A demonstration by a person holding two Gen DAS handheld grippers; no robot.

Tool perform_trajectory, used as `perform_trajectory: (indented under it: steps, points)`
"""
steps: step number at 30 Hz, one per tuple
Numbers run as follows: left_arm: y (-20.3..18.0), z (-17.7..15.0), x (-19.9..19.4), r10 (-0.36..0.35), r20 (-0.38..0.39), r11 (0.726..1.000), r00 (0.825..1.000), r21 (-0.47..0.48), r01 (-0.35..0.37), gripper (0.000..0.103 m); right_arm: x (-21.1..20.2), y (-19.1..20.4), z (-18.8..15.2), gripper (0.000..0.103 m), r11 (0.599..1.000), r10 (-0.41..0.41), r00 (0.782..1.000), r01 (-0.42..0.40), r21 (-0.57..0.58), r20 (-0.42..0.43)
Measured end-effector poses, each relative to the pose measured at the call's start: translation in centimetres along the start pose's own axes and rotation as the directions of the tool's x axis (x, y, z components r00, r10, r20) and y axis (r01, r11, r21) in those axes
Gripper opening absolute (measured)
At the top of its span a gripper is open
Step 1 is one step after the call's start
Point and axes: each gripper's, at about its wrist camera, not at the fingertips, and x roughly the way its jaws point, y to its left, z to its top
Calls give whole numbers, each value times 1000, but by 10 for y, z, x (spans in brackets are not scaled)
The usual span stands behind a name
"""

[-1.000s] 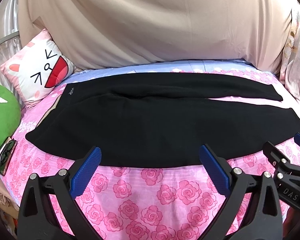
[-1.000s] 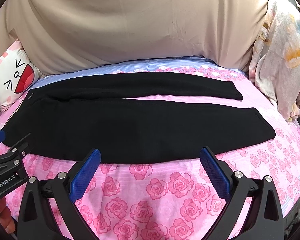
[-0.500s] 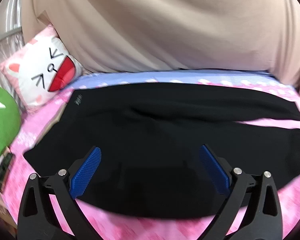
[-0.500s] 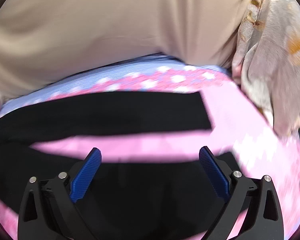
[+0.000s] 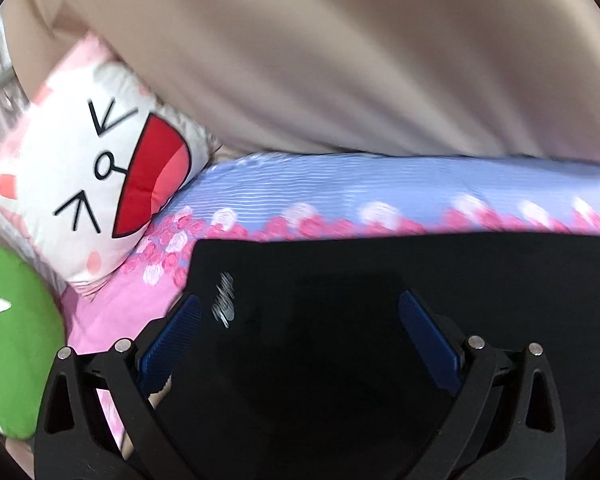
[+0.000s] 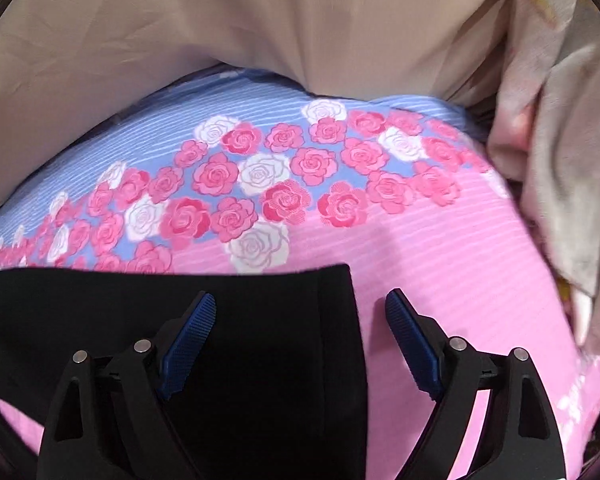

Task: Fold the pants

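The black pants (image 5: 380,320) are lying flat on the bed (image 6: 440,248). The left gripper (image 5: 300,336) is hovering over the waistband corner, fingers spread wide. The right gripper (image 6: 300,332) is straddling a leg hem, its fingers closing but not yet pinching it.

Cat pillow (image 5: 88,184), green cushion (image 5: 16,344) (perhaps plush).
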Motion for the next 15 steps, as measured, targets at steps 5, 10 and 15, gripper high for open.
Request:
perform_trajectory:
  steps: [5,10,15]
  points:
    - [52,28,71,-36,-103,994,994,-108,25,98,-1,8,4,51,999,52,999,-52,-12,11]
    - [74,34,120,-15,-166,986,986,-164,-12,97,-6,26,1,22,995,78,997,-77,-65,8]
    - [70,33,134,-33,-180,989,983,-150,5,55,-14,35,-2,13,994,55,998,-52,-94,33]
